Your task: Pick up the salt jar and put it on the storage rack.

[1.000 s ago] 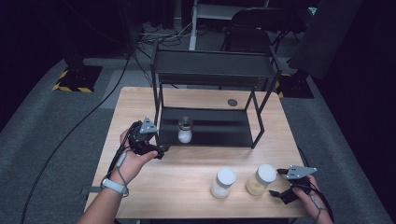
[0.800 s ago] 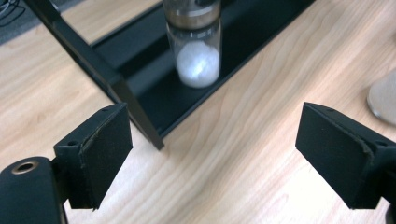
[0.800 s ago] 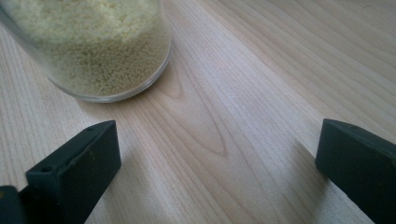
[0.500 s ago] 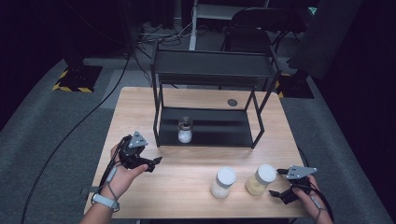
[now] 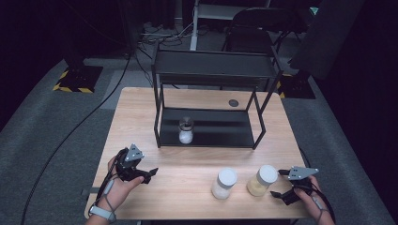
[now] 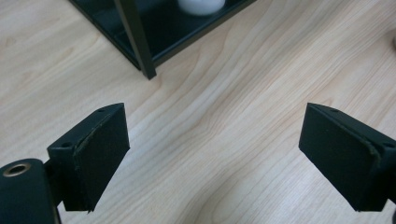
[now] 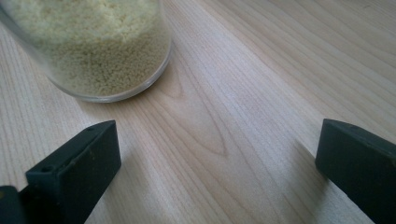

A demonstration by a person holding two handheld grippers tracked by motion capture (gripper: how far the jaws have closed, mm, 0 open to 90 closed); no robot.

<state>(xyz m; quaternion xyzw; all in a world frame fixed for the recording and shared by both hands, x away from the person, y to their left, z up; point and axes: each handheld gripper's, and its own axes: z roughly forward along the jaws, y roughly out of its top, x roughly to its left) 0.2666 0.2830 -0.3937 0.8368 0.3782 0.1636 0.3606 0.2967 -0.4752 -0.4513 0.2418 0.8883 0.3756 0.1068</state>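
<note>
Left gripper (image 5: 151, 174) lower left of high view, jaws just opened wider, nothing between them, right gripper (image 5: 278, 183) lower right, jaws wide, empty, just beside yellow-grain jar (image 5: 262, 180), white-lidded jar (image 5: 224, 183) bottom centre.

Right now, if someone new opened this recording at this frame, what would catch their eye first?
Probably the black two-tier rack at the back of the wooden table, with a small jar of white powder alone on its lower shelf. Next, two white-lidded jars near the front edge: one with white contents, one with yellowish grains. The right gripper sits open beside the yellowish jar; the left gripper, also open and empty, is at the front left.
</note>
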